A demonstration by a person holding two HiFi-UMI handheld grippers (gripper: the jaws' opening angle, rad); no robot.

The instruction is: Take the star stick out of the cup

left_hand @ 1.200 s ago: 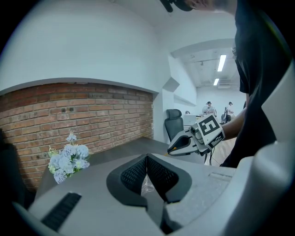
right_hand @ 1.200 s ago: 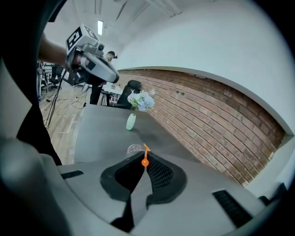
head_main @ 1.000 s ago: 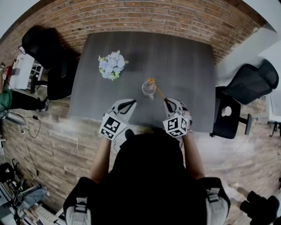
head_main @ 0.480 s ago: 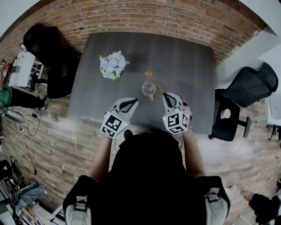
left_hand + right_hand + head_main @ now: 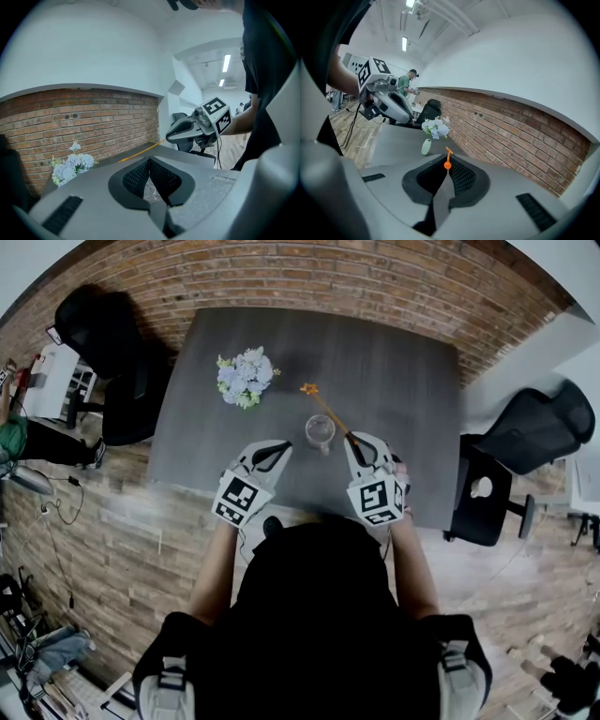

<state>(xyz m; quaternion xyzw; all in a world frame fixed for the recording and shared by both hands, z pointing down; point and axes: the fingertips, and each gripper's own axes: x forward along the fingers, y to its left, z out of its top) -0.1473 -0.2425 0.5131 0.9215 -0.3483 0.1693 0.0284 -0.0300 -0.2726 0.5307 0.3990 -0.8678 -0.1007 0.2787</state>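
Head view: star stick (image 5: 328,415) slants up and away from the right gripper (image 5: 354,443). Its star end is out past the cup (image 5: 320,430) and the shaft crosses just beside the rim; cannot tell whether it touches the glass. Cup stands upright on the dark table (image 5: 403,371), flowers (image 5: 246,376) well apart to the left. Right gripper view: jaws pinched on the stick's lower end, stick seen nearly end-on. Left gripper (image 5: 270,456) sits near the cup, not touching; its own view shows jaws together, nothing in them. Judgement: the stick is light, thin, stiff and probably smooth, so it may pivot in an end grip; a firm pinch low on the shaft suits. The cup looks like clear glass, easily tipped if the shaft drags the rim.
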